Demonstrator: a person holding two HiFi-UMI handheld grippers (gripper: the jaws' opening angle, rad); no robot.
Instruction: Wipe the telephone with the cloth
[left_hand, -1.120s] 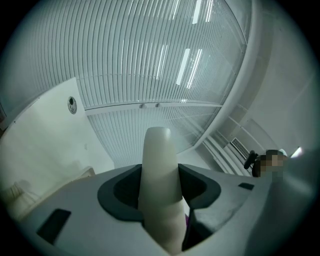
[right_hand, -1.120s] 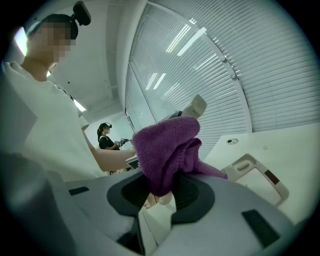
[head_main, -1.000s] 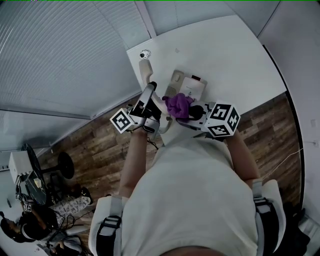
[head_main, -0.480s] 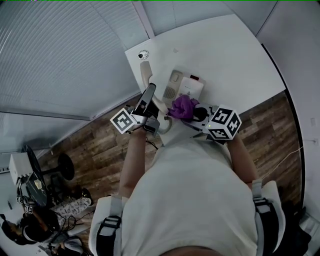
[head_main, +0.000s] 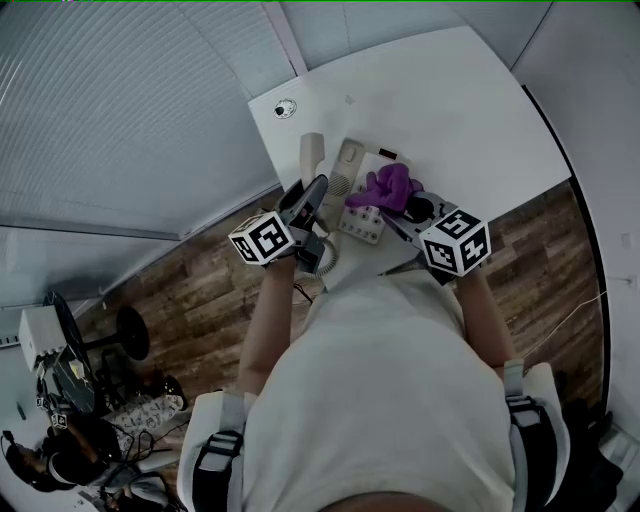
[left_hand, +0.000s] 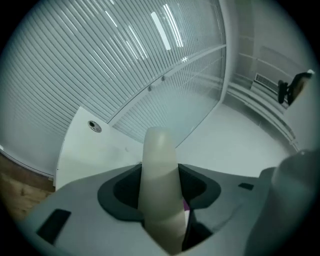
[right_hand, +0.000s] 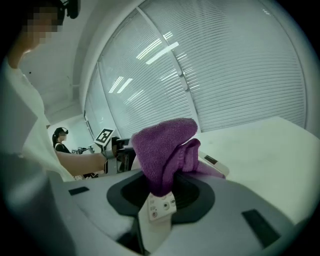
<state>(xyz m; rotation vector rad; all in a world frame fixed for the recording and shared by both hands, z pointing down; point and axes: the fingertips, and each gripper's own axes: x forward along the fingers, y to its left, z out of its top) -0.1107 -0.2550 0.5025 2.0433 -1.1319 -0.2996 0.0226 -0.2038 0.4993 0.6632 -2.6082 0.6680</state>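
The cream telephone base (head_main: 352, 170) sits near the front edge of the white table (head_main: 450, 110). My left gripper (head_main: 316, 192) is shut on the cream handset (head_main: 311, 156), which is lifted off the base and rises between the jaws as the handset (left_hand: 159, 175) in the left gripper view. My right gripper (head_main: 408, 206) is shut on the purple cloth (head_main: 385, 186), which rests on the base above its keypad (head_main: 362, 223). In the right gripper view the cloth (right_hand: 164, 146) bulges up between the jaws, with keypad buttons (right_hand: 160, 205) just below it.
A small round fitting (head_main: 286, 108) is set in the table's far left corner. The coiled cord (head_main: 326, 258) hangs by the table's front edge. Slatted blinds (head_main: 120, 110) run along the left. Wooden floor (head_main: 190, 290) lies below, and another person (head_main: 45, 462) stands at the lower left.
Both grippers moved farther over the table. The cloth slid right and away across the base, uncovering the keypad. The handset shifted right, close beside the base.
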